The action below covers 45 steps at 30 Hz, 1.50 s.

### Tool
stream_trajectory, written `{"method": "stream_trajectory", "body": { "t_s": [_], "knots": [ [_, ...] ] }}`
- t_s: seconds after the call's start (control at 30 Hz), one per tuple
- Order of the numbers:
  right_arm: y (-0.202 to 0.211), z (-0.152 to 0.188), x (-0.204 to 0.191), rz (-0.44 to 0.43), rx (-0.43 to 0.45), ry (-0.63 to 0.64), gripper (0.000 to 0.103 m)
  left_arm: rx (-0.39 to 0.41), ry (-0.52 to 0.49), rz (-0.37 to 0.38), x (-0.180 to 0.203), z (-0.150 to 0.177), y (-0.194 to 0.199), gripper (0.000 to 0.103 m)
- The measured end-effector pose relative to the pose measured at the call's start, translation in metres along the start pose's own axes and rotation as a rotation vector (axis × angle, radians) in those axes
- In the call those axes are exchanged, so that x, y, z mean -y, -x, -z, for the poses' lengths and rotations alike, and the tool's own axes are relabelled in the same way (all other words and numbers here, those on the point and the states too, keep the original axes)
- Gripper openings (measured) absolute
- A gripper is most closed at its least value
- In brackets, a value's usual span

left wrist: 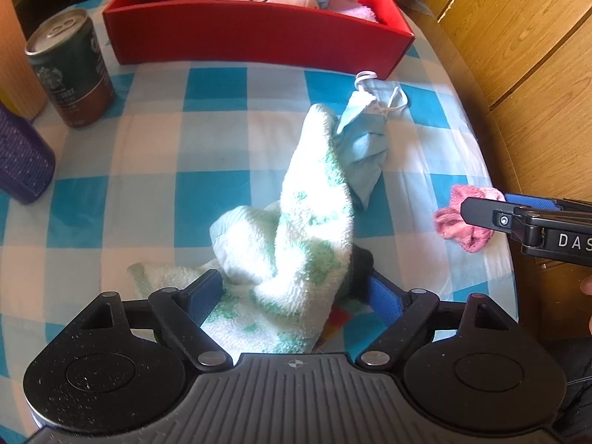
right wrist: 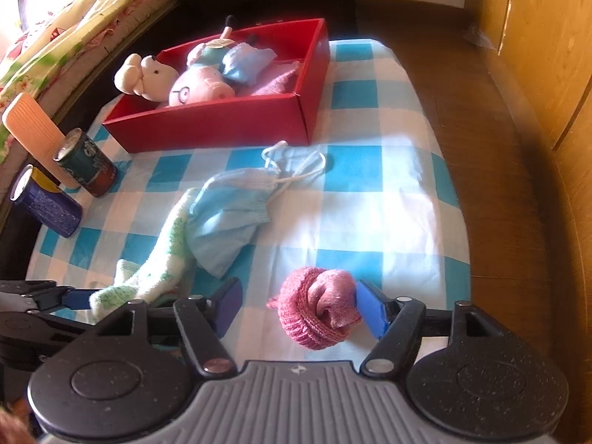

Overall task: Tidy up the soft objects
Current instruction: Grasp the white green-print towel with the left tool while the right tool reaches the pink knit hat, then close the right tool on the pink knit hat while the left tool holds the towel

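A white-and-green towel (left wrist: 296,229) lies bunched on the blue-checked tablecloth, and my left gripper (left wrist: 296,285) stands open around its near end. A light blue face mask (left wrist: 364,140) rests against the towel's far tip. In the right wrist view a rolled pink sock (right wrist: 318,307) sits between the fingers of my right gripper (right wrist: 298,292). The right pad touches the sock and the left pad stands apart from it, so this gripper is open. The red box (right wrist: 222,125) at the back holds plush toys (right wrist: 185,85) and another blue mask.
A green drink can (left wrist: 74,70) and a purple-blue can (right wrist: 44,203) stand at the table's left, beside an orange ribbed object (right wrist: 33,129). The table edge (right wrist: 455,222) drops to a wooden floor on the right, with wooden cabinet doors (left wrist: 518,37) beyond.
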State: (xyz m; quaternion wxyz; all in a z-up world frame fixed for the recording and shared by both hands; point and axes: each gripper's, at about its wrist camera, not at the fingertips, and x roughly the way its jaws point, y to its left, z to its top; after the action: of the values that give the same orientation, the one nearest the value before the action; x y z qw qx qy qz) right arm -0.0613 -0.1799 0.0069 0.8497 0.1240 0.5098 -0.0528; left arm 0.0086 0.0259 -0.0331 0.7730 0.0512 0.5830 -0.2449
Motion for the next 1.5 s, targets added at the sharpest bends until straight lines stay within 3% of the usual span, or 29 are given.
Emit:
{"method": "stream_trajectory", "body": {
  "t_s": [0.37, 0.57, 0.73, 0.97, 1.03, 1.07, 1.1, 1.3, 1.5],
  "knots": [
    [-0.024, 0.005, 0.009, 0.052, -0.046, 0.017, 0.047, 0.0, 0.01, -0.018, -0.014, 0.002, 0.004, 0.082],
    [-0.029, 0.007, 0.017, 0.036, -0.062, -0.004, 0.037, 0.035, 0.137, 0.101, -0.035, -0.003, 0.02, 0.08],
    [-0.029, 0.006, 0.012, 0.027, -0.058, 0.001, 0.036, 0.021, 0.144, 0.036, -0.034, -0.006, 0.009, 0.077],
    [-0.032, 0.006, 0.017, 0.022, -0.067, -0.02, 0.036, 0.066, 0.184, 0.075, -0.034, -0.01, 0.014, 0.078],
    [-0.033, 0.006, 0.015, 0.026, -0.068, -0.014, 0.036, 0.07, 0.167, 0.043, -0.029, -0.011, 0.013, 0.061],
    [-0.033, 0.006, 0.015, 0.025, -0.068, -0.012, 0.036, 0.081, 0.152, 0.024, -0.027, -0.011, 0.014, 0.037],
    [-0.033, 0.006, 0.015, 0.024, -0.069, -0.014, 0.036, 0.088, 0.132, 0.005, -0.026, -0.012, 0.015, 0.025],
    [-0.033, 0.006, 0.017, 0.015, -0.068, -0.026, 0.036, 0.111, 0.095, -0.007, -0.023, -0.008, 0.02, 0.01],
    [-0.025, 0.002, 0.017, -0.006, -0.03, -0.039, 0.025, 0.142, 0.085, 0.034, -0.023, -0.009, 0.034, 0.004]
  ]
}}
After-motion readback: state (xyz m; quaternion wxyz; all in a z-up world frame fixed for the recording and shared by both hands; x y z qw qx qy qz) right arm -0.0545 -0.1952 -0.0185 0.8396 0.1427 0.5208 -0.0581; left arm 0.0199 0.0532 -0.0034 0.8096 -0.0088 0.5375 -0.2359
